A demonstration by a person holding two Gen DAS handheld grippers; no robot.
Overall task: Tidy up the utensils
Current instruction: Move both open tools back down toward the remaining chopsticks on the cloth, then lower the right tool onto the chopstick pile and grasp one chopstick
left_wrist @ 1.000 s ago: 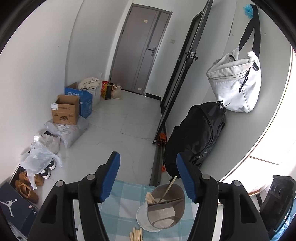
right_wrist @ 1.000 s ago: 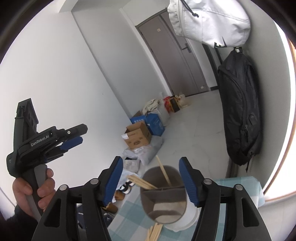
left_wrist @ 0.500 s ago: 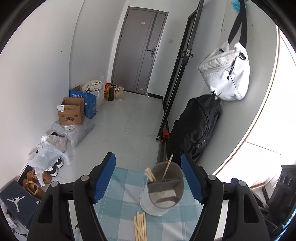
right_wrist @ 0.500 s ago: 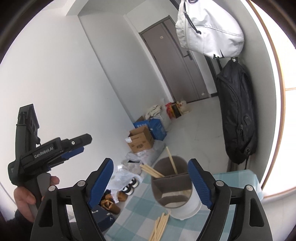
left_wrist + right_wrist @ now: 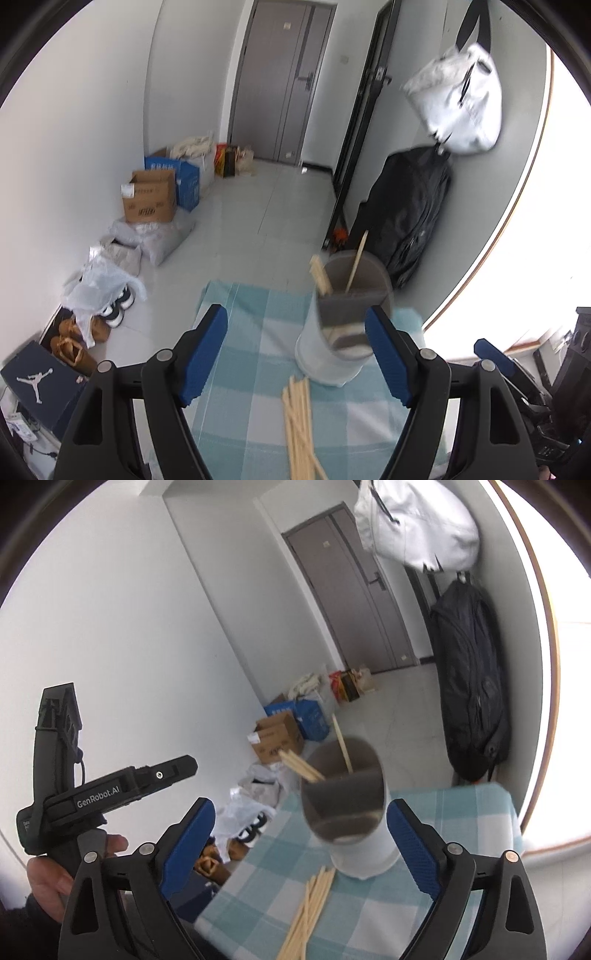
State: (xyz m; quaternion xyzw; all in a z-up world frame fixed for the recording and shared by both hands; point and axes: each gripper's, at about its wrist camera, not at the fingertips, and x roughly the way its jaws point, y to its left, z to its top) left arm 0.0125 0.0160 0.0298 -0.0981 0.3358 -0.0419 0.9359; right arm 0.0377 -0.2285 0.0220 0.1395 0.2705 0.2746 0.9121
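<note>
Indoors, checked tablecloth, tiled floor, grey door.

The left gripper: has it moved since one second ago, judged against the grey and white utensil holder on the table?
Yes. The left gripper has pulled back from the grey and white utensil holder, so more checked tablecloth and the loose wooden chopsticks now show.

White walls, grey tiled floor, grey door at the far end, bright window right.
</note>
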